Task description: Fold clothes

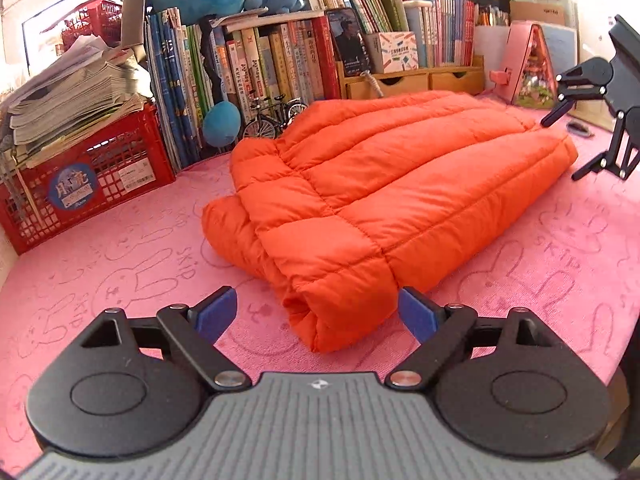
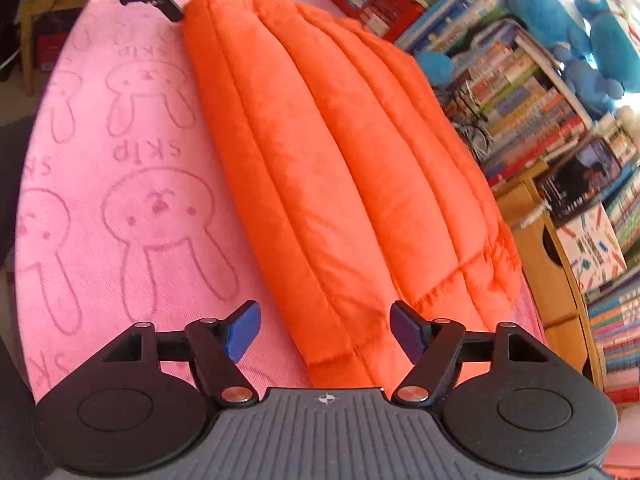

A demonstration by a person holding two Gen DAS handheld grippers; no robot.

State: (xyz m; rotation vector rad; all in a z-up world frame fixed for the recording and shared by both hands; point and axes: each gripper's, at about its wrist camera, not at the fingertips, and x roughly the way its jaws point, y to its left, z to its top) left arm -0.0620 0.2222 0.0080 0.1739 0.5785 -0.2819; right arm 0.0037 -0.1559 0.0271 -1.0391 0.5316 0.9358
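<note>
Orange puffer jacket (image 1: 372,192) lay part-folded on pink cloth (image 1: 120,248); L gripper (image 1: 318,316) and R gripper (image 2: 325,330) spread wide, empty, at opposite jacket ends; next fold prob. needs an edge grip.

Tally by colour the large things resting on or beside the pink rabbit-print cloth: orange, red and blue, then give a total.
Orange: 1, the folded puffer jacket
Red: 1, the plastic crate of papers
Blue: 1, the plush ball by the books
Total: 3

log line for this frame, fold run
jacket: folded, on pink cloth | left gripper: open, at near end | right gripper: open, at other end | nothing held
</note>
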